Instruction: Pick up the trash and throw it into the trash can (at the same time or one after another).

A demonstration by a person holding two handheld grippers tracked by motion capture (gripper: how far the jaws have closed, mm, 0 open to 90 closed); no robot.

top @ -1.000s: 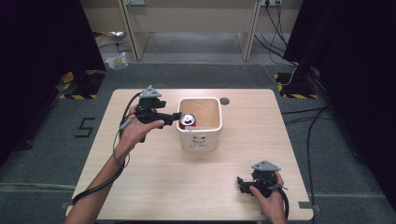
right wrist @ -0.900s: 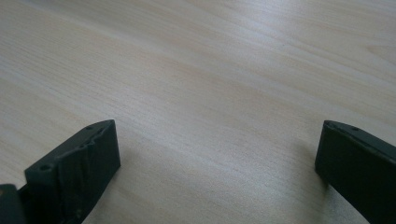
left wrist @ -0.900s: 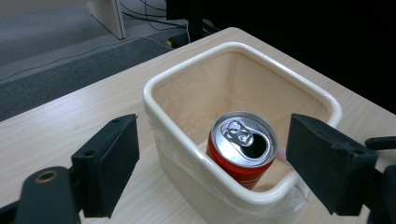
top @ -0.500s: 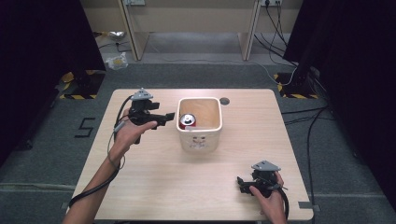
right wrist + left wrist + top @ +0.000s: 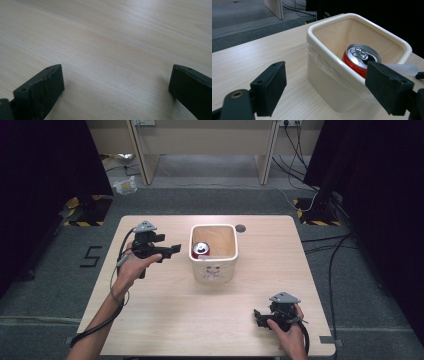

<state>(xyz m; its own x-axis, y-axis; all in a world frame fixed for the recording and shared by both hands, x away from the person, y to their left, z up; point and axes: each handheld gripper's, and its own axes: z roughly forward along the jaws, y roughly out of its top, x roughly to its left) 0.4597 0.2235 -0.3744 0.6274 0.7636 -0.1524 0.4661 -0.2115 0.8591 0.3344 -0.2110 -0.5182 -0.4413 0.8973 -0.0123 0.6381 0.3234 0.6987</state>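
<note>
A cream plastic bin (image 5: pixel 214 251) stands at the middle of the wooden table (image 5: pixel 210 315). Inside it a red soda can (image 5: pixel 201 250) stands upright, its silver top showing (image 5: pixel 362 53). My left gripper (image 5: pixel 172 250) hovers just left of the bin, open and empty, its jaws pointing at the bin wall (image 5: pixel 329 80). My right gripper (image 5: pixel 257 316) rests low near the table's front right corner, open over bare wood (image 5: pixel 115 62), holding nothing.
A thin clear liner (image 5: pixel 402 68) hangs over the bin's rim. A small dark round hole (image 5: pixel 240 227) lies in the table behind the bin. Cables and desk legs stand on the grey floor (image 5: pixel 210 195) beyond the table.
My left gripper has drawn back to the left, away from the bin's rim, with its jaws open. The can stays in the bin. The right gripper has not moved.
</note>
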